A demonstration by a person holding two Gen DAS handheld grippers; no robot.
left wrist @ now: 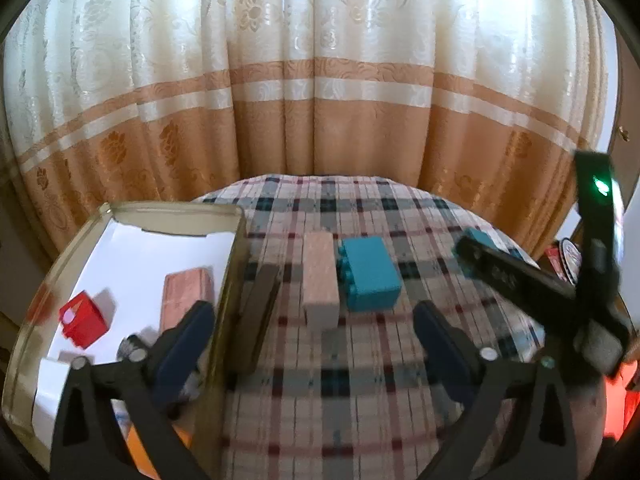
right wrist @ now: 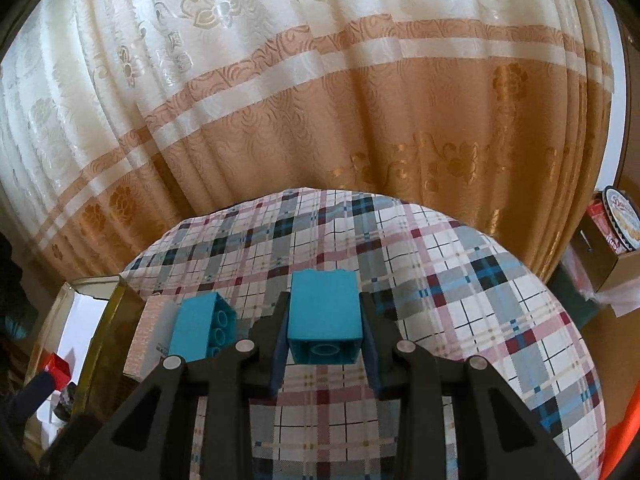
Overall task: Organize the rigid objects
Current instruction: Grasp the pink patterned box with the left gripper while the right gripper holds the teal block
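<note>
While the right gripper (right wrist: 325, 342) clamped a small teal plastic brick (right wrist: 325, 314) above the plaid tablecloth (right wrist: 460, 300), the left gripper (left wrist: 314, 344) gaped empty beside the gold tin (left wrist: 230, 280); best carry it level, clearing the tin's rim before letting go.

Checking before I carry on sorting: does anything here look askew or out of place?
The teal brick beside the pale wooden block lies tipped on its side on the plaid cloth, studs facing sideways. Both sit outside the tin tray.
</note>
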